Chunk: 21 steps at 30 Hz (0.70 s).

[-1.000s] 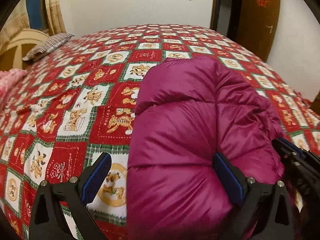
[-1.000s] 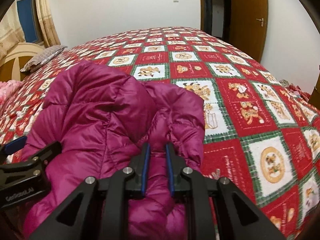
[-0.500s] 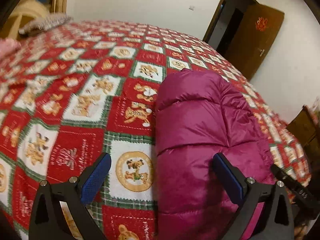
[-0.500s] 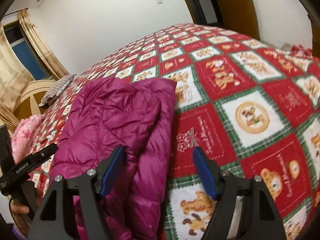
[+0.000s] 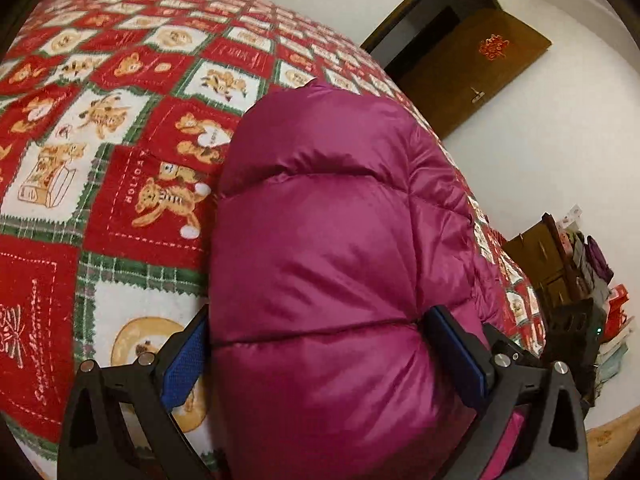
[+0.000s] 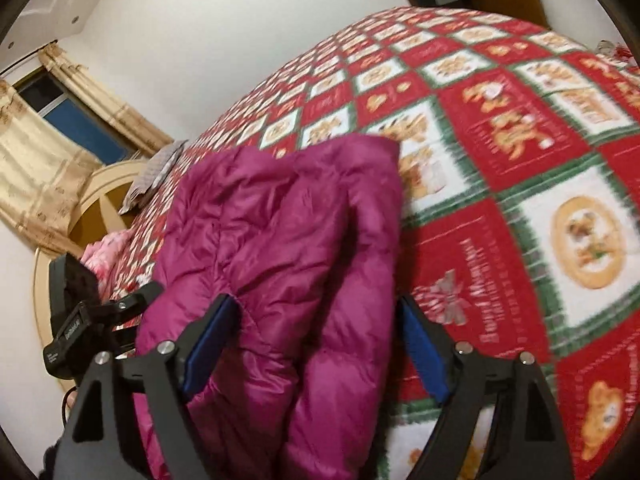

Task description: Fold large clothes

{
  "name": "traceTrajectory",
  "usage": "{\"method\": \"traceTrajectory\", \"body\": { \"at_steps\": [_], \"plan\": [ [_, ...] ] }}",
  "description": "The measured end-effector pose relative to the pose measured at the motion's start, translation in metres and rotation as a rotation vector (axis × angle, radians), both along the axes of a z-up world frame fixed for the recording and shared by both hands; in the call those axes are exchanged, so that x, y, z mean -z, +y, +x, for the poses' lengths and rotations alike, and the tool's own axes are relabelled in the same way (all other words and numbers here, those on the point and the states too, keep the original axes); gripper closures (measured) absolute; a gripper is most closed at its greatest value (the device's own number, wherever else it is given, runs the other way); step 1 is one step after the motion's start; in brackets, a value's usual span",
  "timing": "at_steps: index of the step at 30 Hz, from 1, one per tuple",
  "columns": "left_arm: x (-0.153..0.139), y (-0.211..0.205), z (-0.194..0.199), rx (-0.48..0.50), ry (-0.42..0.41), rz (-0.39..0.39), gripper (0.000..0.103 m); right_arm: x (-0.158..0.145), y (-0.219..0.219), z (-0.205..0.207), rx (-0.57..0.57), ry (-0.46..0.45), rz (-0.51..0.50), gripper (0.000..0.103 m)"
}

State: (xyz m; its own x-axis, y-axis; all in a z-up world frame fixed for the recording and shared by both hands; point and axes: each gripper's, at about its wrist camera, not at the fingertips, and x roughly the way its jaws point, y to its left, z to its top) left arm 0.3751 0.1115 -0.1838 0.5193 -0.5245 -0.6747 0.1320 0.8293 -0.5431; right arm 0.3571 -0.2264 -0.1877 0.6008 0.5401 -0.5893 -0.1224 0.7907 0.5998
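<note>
A magenta puffer jacket [image 5: 336, 240] lies folded into a thick bundle on the bed, and it also shows in the right wrist view [image 6: 288, 248]. My left gripper [image 5: 320, 356] is open, its jaws wide on either side of the bundle's near end. My right gripper [image 6: 316, 348] is open too, its jaws wide astride the jacket's near right edge. The left gripper's body [image 6: 80, 320] shows at the left of the right wrist view. The right gripper's body [image 5: 572, 332] shows at the right of the left wrist view.
The bed is covered by a red, white and green bear-print quilt [image 5: 100, 168]. A brown door [image 5: 472, 64] stands beyond. A wooden cabinet with boxes [image 5: 576, 264] is to the right. A rounded headboard [image 6: 100, 208], a pillow [image 6: 156, 168] and curtains [image 6: 36, 160] are on the left.
My right gripper has opened and let go of the jacket fold it pinched a second ago. Both grippers have tilted and shifted around the bundle. The left stays open.
</note>
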Motion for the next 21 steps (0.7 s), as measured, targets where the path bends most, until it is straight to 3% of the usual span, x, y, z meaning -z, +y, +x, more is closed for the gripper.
{"method": "traceTrajectory", "body": {
  "at_steps": [7, 15, 21],
  "plan": [
    [0.002, 0.001, 0.000, 0.016, -0.016, -0.017, 0.001, 0.001, 0.012, 0.011, -0.059, -0.027, -0.018, 0.016],
    [0.007, 0.001, -0.004, 0.062, -0.062, 0.009, 0.001, 0.001, 0.041, 0.015, -0.129, -0.038, -0.130, 0.013],
    [0.002, -0.007, -0.017, 0.066, -0.086, 0.065, 0.006, 0.001, 0.043, 0.009, -0.166, -0.015, -0.108, 0.037]
  ]
}}
